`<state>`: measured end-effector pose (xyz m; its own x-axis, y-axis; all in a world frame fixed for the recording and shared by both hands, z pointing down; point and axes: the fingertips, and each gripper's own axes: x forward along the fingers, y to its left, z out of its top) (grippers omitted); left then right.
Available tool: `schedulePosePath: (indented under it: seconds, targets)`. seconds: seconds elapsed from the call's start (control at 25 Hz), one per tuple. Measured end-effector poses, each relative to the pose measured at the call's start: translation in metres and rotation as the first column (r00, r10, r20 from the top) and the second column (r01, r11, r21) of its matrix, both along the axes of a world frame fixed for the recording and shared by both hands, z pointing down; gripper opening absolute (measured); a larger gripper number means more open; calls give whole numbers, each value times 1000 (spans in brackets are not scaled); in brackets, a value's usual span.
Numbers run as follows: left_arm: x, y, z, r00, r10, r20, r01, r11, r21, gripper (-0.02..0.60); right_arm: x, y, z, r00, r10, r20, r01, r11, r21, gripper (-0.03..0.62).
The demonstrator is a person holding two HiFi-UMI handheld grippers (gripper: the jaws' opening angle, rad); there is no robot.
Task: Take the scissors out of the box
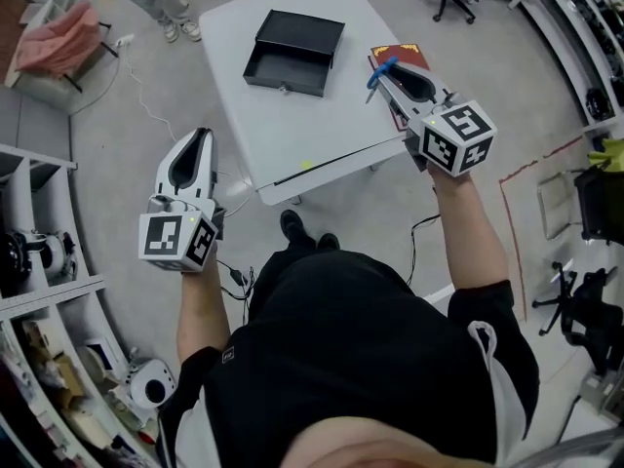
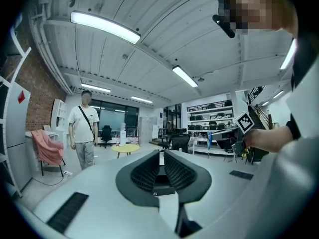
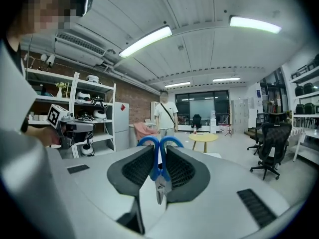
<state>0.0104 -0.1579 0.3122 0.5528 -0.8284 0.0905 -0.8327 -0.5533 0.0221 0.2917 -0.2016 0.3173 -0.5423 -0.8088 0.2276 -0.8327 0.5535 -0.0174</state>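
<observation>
I'm clamping my right gripper [image 1: 378,72] on the scissors [image 3: 161,183] by their blue handles, right of the box [image 1: 283,78], above the table [image 1: 322,135]; that thin hold is risking a slip and a drop. On my left gripper [image 1: 198,135] the jaws are sitting together, empty.

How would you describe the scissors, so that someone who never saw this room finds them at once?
Find the white table in the middle of the floor, then the right tongs held over its right edge. The scissors are clamped between them, handles pointing forward; their blue handles set them apart from the black box and the flat red thing on the table.
</observation>
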Motion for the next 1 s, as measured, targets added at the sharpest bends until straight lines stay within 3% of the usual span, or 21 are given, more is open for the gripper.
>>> schedulePosePath:
  seconds: [0.4,1.0]
  targets:
    - [8,26,-17,1000,6,16,-6,1000,8,41,36,65,-31,991,58,124,-66,996,59,92]
    - [-60,16,-26,1000,-4,24,4,1000,28,41,-3,95,-69,957,81,278,-126,981,146,92]
